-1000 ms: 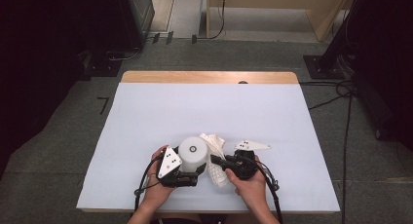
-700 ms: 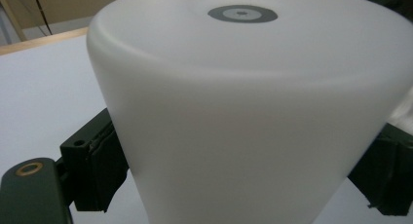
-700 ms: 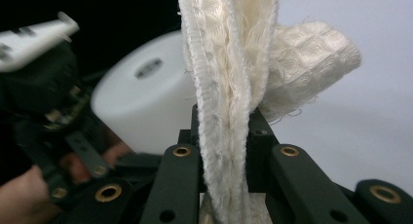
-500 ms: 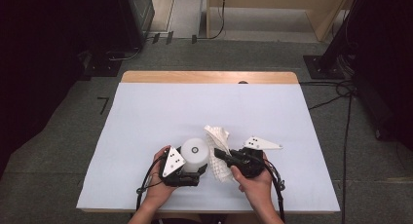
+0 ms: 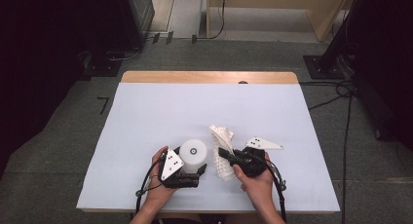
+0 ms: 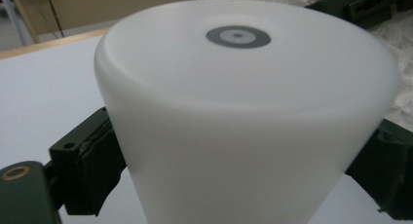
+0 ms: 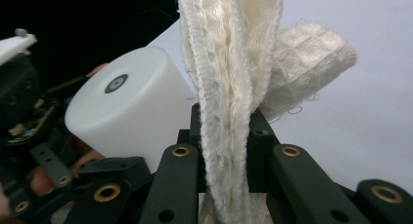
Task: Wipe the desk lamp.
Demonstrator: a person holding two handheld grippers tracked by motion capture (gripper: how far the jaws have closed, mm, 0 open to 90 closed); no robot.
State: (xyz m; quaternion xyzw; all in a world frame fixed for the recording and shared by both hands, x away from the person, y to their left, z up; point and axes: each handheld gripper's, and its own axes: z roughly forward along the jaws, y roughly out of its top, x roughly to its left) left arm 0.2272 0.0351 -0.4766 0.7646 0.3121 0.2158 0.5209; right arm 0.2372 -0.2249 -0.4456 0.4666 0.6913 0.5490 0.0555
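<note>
A white plastic cup (image 5: 194, 153) stands upside down near the table's front edge, its flat base with a grey centre mark facing up. My left gripper (image 5: 200, 169) is shut on the cup (image 6: 243, 117), one black pad (image 6: 92, 165) pressing each side. Just to the right, my right gripper (image 5: 223, 155) is shut on a folded cream waffle-weave cloth (image 5: 222, 151). In the right gripper view the cloth (image 7: 234, 87) rises from between the closed jaws, and the cup (image 7: 131, 107) sits close at the left.
A pale blue-white sheet covers the table (image 5: 160, 112), with a strip of bare wood (image 5: 204, 77) along the far edge. Dark equipment and cables stand on the grey floor around the table. The person's hands come in at the bottom.
My right gripper has shifted a little to the right with the cloth, which now stands more upright beside the cup. The left gripper and cup have stayed put.
</note>
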